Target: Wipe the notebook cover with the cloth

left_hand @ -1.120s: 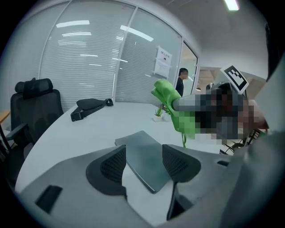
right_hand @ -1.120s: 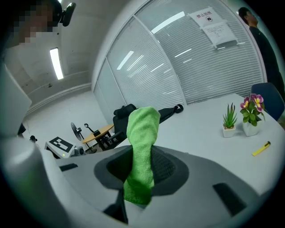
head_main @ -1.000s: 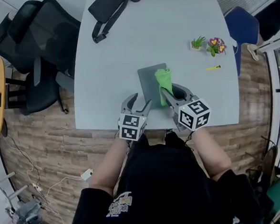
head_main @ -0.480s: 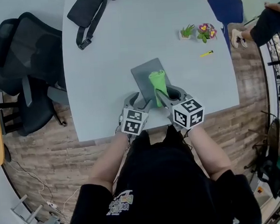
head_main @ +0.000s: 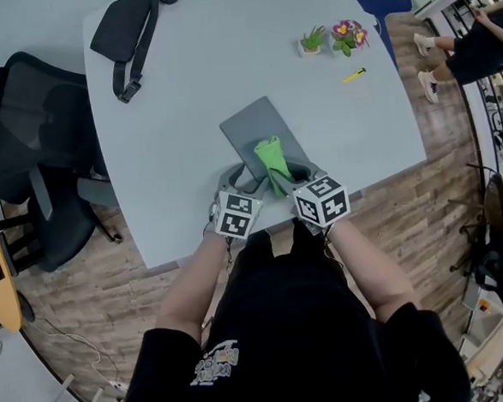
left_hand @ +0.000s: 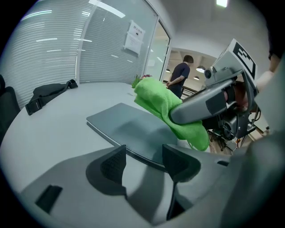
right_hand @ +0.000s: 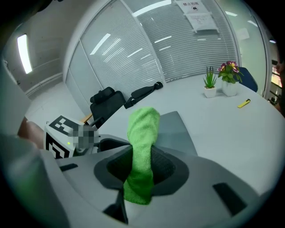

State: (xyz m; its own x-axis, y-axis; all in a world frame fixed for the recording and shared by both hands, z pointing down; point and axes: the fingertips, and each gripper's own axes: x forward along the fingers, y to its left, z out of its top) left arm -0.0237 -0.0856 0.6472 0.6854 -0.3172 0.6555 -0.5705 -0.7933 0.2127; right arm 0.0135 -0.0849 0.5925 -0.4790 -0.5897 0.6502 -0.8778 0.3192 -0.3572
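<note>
Both grippers sit closer together than a second ago, at the near edge of the flat grey notebook [head_main: 251, 127].

- Small white pot holding a spiky green plant [head_main: 312, 41]; beside it, small white pot holding pink and purple flowers [head_main: 348, 34]. Both at the far right of the pale grey table [head_main: 207, 61].
- Bright green terry cloth [right_hand: 142, 133]: pinched upright between the right gripper [right_hand: 142, 167] jaws, its top drooping onto the notebook's cover.
- Left gripper [left_hand: 144, 158]: jaws apart, holding nothing; the notebook's near edge lies just ahead of its fingertips.
</note>
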